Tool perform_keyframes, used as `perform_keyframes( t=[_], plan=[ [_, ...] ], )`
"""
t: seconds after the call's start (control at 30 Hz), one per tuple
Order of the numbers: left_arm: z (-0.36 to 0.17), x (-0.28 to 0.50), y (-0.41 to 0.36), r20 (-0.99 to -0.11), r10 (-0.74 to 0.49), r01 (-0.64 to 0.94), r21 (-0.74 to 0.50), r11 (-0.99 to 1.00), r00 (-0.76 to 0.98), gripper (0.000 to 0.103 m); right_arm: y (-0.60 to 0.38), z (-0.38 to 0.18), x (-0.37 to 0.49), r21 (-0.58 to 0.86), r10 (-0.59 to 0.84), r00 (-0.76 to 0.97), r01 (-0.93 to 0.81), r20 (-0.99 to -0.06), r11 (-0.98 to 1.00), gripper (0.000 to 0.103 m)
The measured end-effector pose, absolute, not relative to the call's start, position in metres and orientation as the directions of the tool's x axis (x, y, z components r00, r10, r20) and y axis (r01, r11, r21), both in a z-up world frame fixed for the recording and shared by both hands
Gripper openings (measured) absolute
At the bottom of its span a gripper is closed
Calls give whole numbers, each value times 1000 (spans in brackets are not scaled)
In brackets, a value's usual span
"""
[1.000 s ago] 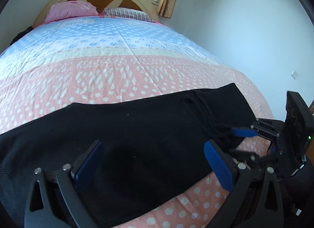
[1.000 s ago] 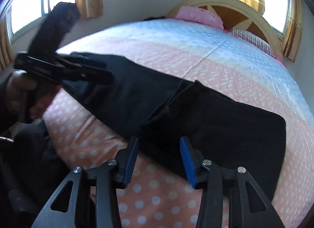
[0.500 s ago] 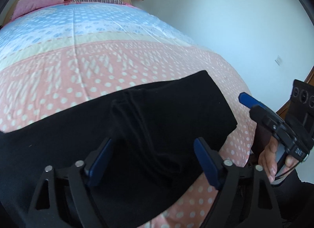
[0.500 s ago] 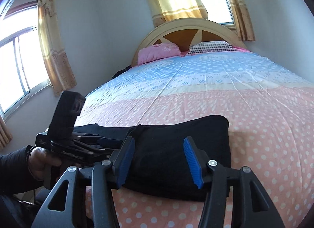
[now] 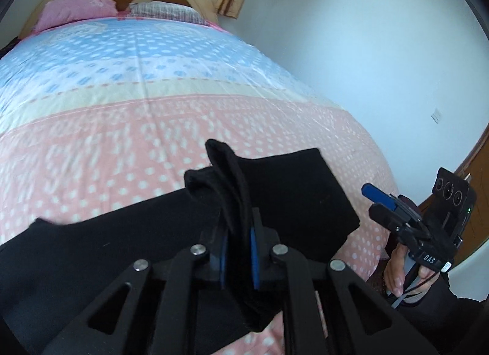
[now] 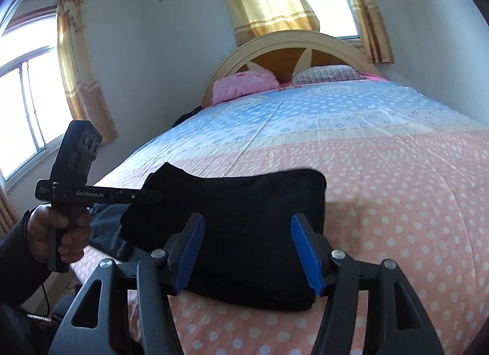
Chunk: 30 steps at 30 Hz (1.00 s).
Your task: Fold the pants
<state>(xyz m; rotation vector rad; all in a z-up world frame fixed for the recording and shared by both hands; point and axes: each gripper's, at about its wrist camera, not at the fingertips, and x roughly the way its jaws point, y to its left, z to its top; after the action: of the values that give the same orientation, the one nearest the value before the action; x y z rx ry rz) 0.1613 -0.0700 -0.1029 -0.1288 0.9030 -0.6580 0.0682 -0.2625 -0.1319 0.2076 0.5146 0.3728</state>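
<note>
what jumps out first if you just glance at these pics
The black pants stand out, lying across the near, pink-dotted end of the bedspread. The left hand-held gripper, whose jaws have just been closing, pinches a bunched ridge of that cloth and lifts it into a peak. The right hand-held gripper is open, its blue pads on either side of the folded end but not pressing on it.

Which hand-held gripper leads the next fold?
Left. The left hand-held gripper has just closed on a bunched layer of the black pants. The right hand-held gripper is open, holding nothing.
</note>
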Motion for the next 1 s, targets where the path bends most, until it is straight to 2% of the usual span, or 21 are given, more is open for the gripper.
perform_keyframes(
  t=[0.1, 0.2, 0.4, 0.5, 0.57, 0.63, 0.7, 0.77, 0.8, 0.9, 1.0],
  plan=[
    [-118, 163, -58, -724, -543, 430, -367, 825, 425, 13, -245, -147, 79, 278, 433, 724, -333, -537, 901, 61],
    [-141, 166, -54, -750, -522, 391, -373, 841, 407, 13, -237, -168, 92, 219, 356, 680, -283, -641, 934, 61],
    [-149, 155, -59, -749, -491, 393, -329, 859, 445, 20, -240, -165, 84, 214, 372, 696, -307, -614, 927, 61],
    [-136, 144, -48, -744, -446, 401, -258, 879, 499, 33, -240, -151, 77, 224, 389, 728, -319, -565, 921, 61],
    [-128, 138, -28, -730, -417, 392, -220, 893, 541, 48, -240, -136, 78, 234, 416, 747, -344, -519, 909, 61],
    [-122, 136, -8, -717, -395, 374, -200, 906, 574, 57, -239, -123, 89, 226, 411, 759, -343, -505, 912, 62],
    [-117, 135, 4, -710, -381, 357, -193, 914, 592, 57, -239, -112, 105, 223, 397, 772, -329, -497, 918, 62],
    [-114, 136, 7, -710, -375, 348, -193, 917, 596, 57, -239, -111, 129, 253, 395, 746, -305, -536, 918, 64],
    [-112, 135, 7, -705, -378, 348, -194, 917, 600, 57, -240, -118, 149, 275, 384, 705, -270, -596, 923, 70],
    [-109, 132, 10, -701, -364, 340, -181, 923, 613, 59, -249, -153, 190, 277, 301, 606, -136, -737, 951, 72],
    [-108, 125, 29, -712, -294, 307, -114, 945, 638, 62, -260, -155, 187, 310, 319, 631, -129, -707, 942, 72]
  ],
)
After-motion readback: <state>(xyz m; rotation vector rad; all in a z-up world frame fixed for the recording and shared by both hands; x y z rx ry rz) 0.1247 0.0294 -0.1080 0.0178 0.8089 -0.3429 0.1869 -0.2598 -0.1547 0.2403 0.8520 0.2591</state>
